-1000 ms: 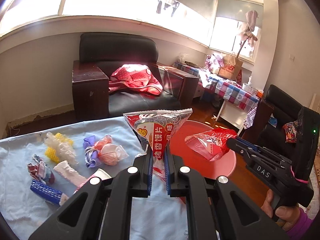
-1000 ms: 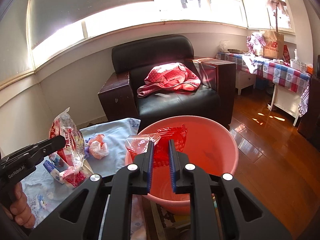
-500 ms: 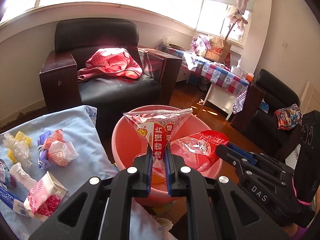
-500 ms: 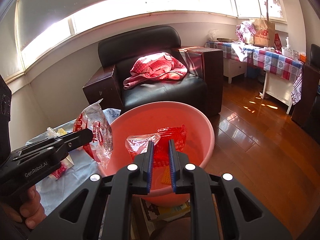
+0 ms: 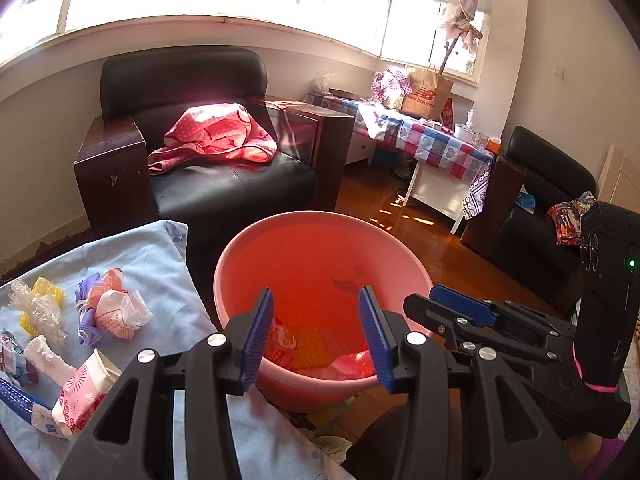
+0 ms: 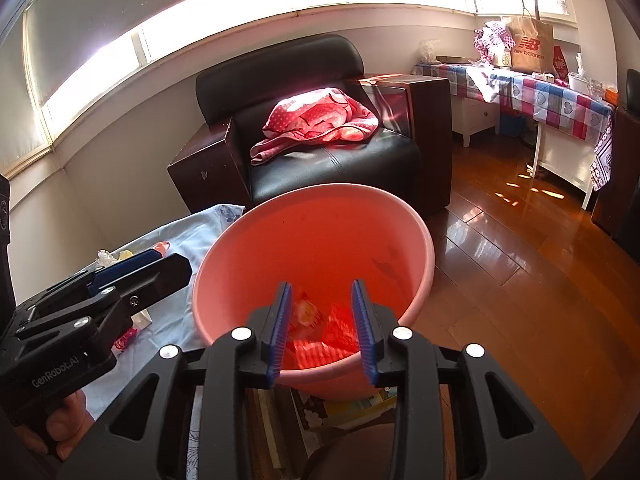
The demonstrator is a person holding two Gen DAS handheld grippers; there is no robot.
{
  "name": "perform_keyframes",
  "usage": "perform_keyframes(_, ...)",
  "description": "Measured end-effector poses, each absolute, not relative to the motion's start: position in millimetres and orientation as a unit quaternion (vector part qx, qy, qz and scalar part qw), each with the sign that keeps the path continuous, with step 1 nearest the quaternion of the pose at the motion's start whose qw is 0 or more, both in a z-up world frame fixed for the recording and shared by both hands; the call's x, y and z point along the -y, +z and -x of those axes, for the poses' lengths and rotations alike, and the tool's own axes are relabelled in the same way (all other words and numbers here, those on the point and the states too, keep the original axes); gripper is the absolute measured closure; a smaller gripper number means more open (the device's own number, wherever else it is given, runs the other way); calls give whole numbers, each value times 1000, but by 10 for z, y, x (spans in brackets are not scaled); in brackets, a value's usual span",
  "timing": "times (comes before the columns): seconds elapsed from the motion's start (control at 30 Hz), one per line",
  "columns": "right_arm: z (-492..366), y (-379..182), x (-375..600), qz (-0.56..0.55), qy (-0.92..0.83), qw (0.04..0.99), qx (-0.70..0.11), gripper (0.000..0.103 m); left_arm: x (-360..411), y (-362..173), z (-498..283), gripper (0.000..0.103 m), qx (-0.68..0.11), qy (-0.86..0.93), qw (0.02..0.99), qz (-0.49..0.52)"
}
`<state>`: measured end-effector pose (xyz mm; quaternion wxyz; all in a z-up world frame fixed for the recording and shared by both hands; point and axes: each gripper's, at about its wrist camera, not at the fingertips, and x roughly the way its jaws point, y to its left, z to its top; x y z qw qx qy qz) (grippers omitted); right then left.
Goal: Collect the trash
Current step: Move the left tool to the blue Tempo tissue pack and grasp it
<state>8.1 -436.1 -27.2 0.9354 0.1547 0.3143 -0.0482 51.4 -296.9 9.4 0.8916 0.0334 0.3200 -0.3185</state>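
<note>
Both claws tilt down over the pink basin [image 5: 320, 240]. Left claw [image 5: 316, 336] jaws apart and opening, nothing between. Right claw [image 6: 324, 328] jaws apart, opening, also empty. Wrappers [image 6: 320, 340] lie at the basin bottom. More trash [image 5: 112, 312] sits on the blue-clothed table [image 5: 168, 264], left of the basin.

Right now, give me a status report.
Left gripper and right gripper opening, empty, over pink basin. Wrappers dropped inside. More trash on cloth.
</note>
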Motion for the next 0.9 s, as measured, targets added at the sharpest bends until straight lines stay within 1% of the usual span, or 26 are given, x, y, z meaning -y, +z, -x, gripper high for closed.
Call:
perform_keyframes(0.6,27,-69,4015,-136,-18,944,-302,70,2424,263,-275,50,-310,-290,905,-2)
perform_keyframes(0.9,-37,-73,3586,-114,24,941,-318,70,1848,204,-139,49,-318,-235,918,-10)
